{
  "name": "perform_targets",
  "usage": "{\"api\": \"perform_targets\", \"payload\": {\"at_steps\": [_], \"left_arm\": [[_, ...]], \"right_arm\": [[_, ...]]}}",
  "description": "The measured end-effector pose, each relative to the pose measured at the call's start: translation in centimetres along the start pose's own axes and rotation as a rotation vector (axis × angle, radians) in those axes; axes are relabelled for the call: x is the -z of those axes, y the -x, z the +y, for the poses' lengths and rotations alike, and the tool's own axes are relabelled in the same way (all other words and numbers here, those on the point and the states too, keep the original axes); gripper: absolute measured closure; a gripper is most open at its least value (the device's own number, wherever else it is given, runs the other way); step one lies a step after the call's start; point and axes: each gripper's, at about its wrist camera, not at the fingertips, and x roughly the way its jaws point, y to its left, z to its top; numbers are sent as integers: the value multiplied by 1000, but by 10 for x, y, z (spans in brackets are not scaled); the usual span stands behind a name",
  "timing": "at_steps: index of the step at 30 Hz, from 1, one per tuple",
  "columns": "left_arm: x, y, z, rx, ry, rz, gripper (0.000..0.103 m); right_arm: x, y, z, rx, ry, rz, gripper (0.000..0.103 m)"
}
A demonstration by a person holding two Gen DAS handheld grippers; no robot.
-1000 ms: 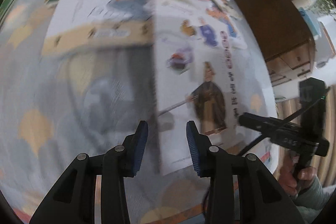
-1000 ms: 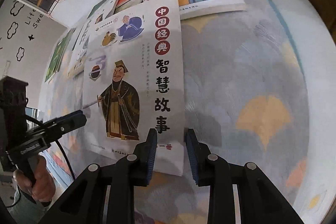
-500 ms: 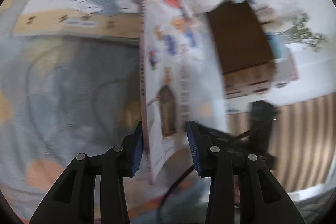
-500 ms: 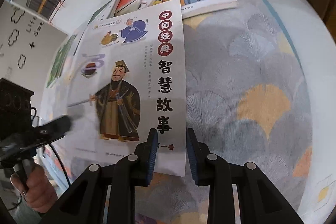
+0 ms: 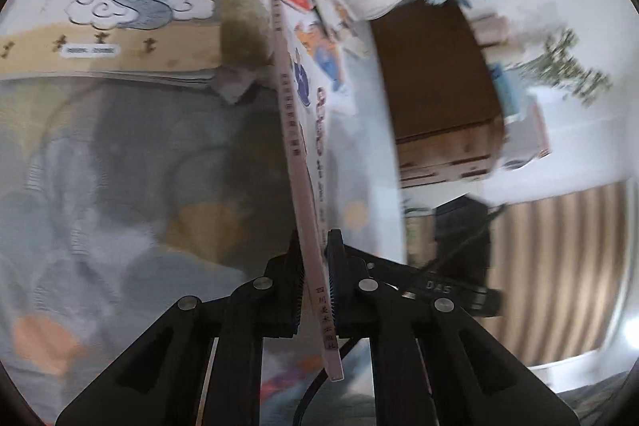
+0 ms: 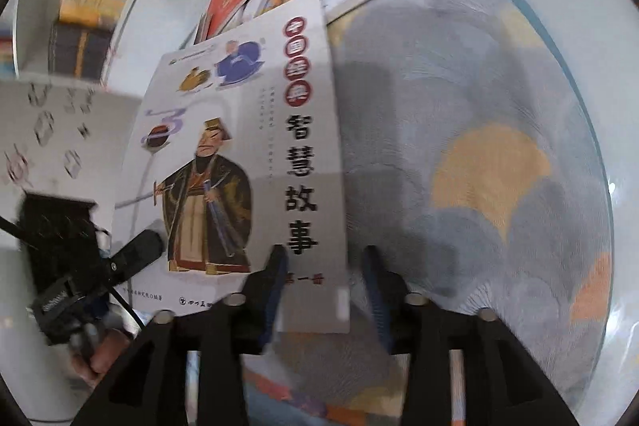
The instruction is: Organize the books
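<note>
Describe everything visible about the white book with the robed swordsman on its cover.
The white book is a thin paperback: pale cover, a cartoon swordsman in dark robes, black vertical Chinese characters, red title circles. It is lifted, tilted on edge above the patterned cloth. The left gripper is shut on its spine; the right gripper has just opened, pads off its lower corner.

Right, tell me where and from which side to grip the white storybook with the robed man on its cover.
Grip the storybook at its spine edge near the bottom corner, coming from below. It is thin and tilted up off the tablecloth, so both faces are free there. The left gripper is already shut on that edge; the right gripper has just been opening, pads off the cover.
</note>
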Motion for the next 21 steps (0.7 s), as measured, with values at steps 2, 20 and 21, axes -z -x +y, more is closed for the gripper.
{"api": "perform_targets", "payload": {"at_steps": [2, 20, 21], "left_arm": [[-3, 1, 4, 80, 51, -2, 96], [-5, 7, 9, 165, 128, 38, 95], [-5, 9, 7, 159, 112, 41, 95]], "right_arm": [[2, 6, -13, -85, -69, -17, 45], [11, 6, -26, -433, -250, -65, 68], [11, 11, -21, -411, -223, -76, 68]]}}
